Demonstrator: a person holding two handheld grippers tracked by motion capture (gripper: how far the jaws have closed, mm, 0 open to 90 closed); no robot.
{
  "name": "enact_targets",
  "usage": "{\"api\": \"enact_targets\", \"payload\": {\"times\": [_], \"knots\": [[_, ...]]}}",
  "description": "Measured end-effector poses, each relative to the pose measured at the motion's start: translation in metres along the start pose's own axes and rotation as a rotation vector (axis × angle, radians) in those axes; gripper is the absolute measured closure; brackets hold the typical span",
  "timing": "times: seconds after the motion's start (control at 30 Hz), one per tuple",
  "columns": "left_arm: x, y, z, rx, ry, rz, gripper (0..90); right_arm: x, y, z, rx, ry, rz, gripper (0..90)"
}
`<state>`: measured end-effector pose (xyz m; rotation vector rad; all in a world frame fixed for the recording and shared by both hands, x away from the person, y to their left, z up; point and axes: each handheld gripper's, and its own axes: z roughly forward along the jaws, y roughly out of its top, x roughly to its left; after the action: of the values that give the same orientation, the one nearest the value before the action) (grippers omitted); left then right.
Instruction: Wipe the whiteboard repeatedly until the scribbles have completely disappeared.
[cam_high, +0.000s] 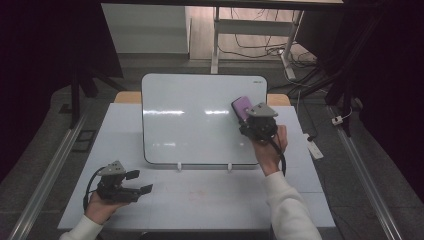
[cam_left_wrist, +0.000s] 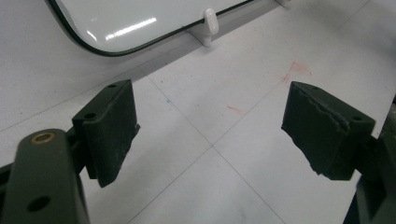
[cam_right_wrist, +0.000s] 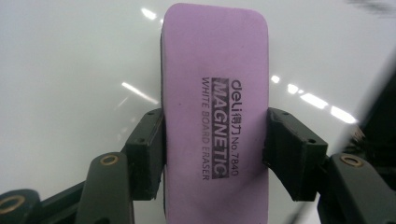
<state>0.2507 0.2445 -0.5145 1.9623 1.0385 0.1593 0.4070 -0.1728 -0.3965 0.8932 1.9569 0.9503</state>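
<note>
A white whiteboard (cam_high: 200, 117) stands tilted on small white feet at the middle of the table. Its surface (cam_right_wrist: 70, 70) looks blank and glossy. My right gripper (cam_high: 248, 117) is shut on a purple magnetic whiteboard eraser (cam_high: 242, 106) and holds it against the board's right part. In the right gripper view the eraser (cam_right_wrist: 215, 112) sits squeezed between both jaws, its printed label facing the camera. My left gripper (cam_high: 140, 182) rests low near the table's front left, open, with nothing between its jaws (cam_left_wrist: 210, 135). The board's lower corner (cam_left_wrist: 116, 28) shows ahead of it.
The white table (cam_high: 200, 195) has faint red marks (cam_left_wrist: 294, 72) on its tiles. One of the board's white feet (cam_left_wrist: 210, 23) stands close ahead of the left gripper. Beyond the table are desk legs and cables (cam_high: 270, 45) on the floor, and metal rails (cam_high: 365, 175) at both sides.
</note>
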Motion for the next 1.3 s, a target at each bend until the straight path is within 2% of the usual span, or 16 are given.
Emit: {"api": "enact_targets", "payload": {"times": [0.1, 0.17, 0.2, 0.23, 0.27, 0.4, 0.5, 0.57, 0.67, 0.77, 0.87, 1.1, 1.3], "knots": [[0.001, 0.0, 0.0, -0.001, -0.002, -0.002, 18.6, -0.016, 0.003, 0.0, -0.01, -0.004, 0.046, 40.4], [0.001, 0.0, 0.0, -0.001, -0.001, -0.003, 18.6, -0.014, 0.003, 0.001, -0.007, -0.008, 0.041, 40.4], [0.001, 0.0, 0.0, 0.0, 0.0, -0.002, 18.6, -0.01, 0.003, 0.001, -0.004, -0.022, 0.015, 40.4], [0.0, 0.0, 0.0, 0.001, 0.0, -0.002, 18.6, -0.005, 0.003, 0.001, -0.003, -0.015, -0.005, 40.4], [0.0, 0.0, 0.001, 0.002, 0.0, -0.001, 18.6, 0.001, 0.002, 0.002, -0.002, 0.0, -0.011, 40.4], [0.0, 0.0, 0.0, -0.002, -0.001, -0.002, 18.6, 0.026, -0.01, 0.001, 0.017, 0.042, -0.086, 40.4], [0.001, 0.0, 0.0, -0.002, -0.002, -0.005, 18.6, 0.035, -0.021, -0.003, 0.046, 0.122, -0.073, 40.5], [0.001, 0.0, 0.0, -0.002, -0.003, -0.005, 18.6, 0.038, -0.029, -0.006, 0.069, 0.153, -0.078, 40.4], [0.001, 0.0, -0.001, -0.004, -0.002, -0.005, 18.6, 0.034, -0.036, -0.014, 0.066, 0.18, -0.083, 40.4], [0.002, 0.0, -0.001, -0.007, -0.001, -0.009, 18.7, 0.023, -0.036, -0.031, 0.017, 0.192, -0.034, 40.4], [0.002, 0.0, -0.001, -0.004, 0.001, -0.005, 18.7, 0.017, -0.039, -0.048, 0.003, 0.205, -0.019, 40.4], [0.001, 0.002, 0.0, -0.008, 0.003, -0.007, 18.7, 0.022, -0.057, -0.071, -0.008, 0.29, 0.002, 40.4], [0.002, 0.002, 0.001, -0.006, 0.009, -0.006, 18.7, 0.024, -0.072, -0.077, 0.008, 0.32, -0.001, 40.4]]}}
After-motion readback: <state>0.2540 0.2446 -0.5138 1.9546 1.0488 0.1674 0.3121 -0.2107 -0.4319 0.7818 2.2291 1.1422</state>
